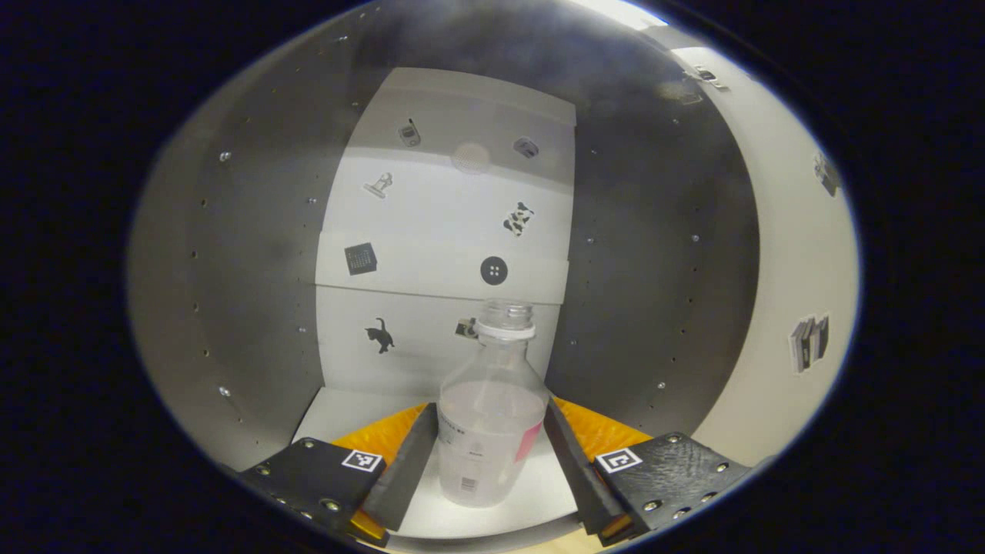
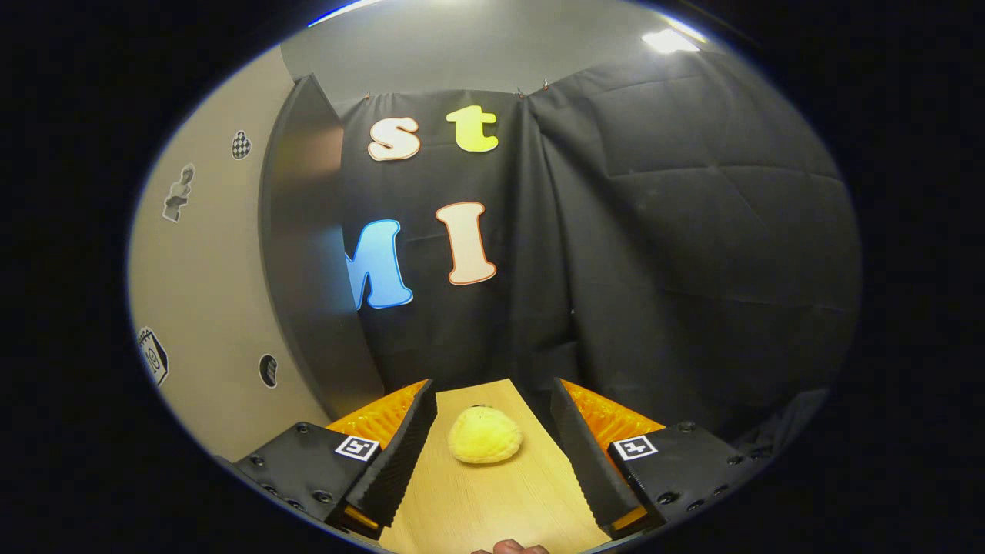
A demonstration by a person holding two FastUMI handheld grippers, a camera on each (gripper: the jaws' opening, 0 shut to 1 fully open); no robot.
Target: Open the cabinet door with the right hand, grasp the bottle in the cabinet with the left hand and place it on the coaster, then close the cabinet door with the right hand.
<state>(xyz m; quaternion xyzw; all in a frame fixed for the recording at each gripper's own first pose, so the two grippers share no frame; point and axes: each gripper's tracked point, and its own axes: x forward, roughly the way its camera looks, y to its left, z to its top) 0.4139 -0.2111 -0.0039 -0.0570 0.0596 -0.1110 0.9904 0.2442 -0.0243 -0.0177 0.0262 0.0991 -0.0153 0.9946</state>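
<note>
Left gripper [image 1: 492,454] reaching level into the cabinet [image 1: 254,308], jaws spread either side of the clear bottle [image 1: 492,419], pads close but contact unclear. Bottle upright on the white shelf, uncapped. Right gripper [image 2: 492,446] spread wide over the wooden table [image 2: 492,508], empty, yellow coaster [image 2: 485,435] between its fingers. Open cabinet door [image 2: 308,254] to its left.

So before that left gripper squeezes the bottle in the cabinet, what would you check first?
1. Cabinet door swung open: ok.
2. Bottle upright on the shelf: ok.
3. Bottle sits between the left gripper fingers: ok.
4. Both fingers pressing on the bottle: cannot tell; they look just apart from its sides.
5. Bottle capped: not ok, its neck looks open, so keep it upright.
6. Right gripper open, out of the way above the table: ok.
</note>
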